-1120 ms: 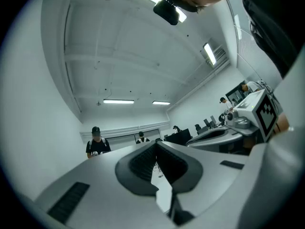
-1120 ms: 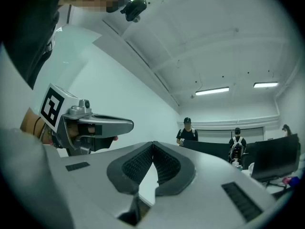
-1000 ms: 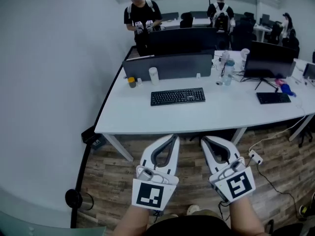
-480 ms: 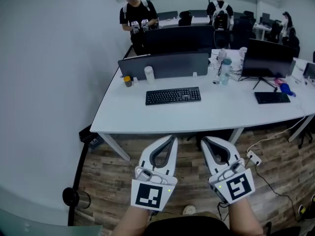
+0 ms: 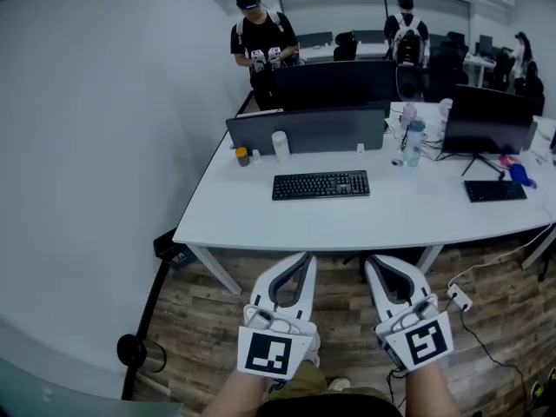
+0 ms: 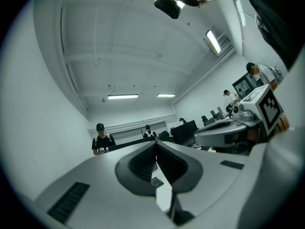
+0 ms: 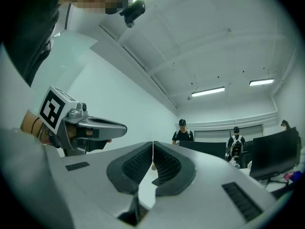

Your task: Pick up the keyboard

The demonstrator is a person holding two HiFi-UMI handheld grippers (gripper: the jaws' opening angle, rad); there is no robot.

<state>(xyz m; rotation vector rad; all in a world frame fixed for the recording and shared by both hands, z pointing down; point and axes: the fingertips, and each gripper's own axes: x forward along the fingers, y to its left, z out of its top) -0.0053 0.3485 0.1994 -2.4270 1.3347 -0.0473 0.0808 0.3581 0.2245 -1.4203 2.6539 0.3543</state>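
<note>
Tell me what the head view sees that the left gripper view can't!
Only the head view shows the wooden floor and a second keyboard at the right. Only the left gripper view shows the ceiling lights. Both show the left gripper, shut, the nearer keyboard and a person in a black cap.

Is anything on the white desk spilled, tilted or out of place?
Nothing stands out. The keyboard lies flat and square on the desk; the bottle stands upright, and no spill shows.
</note>
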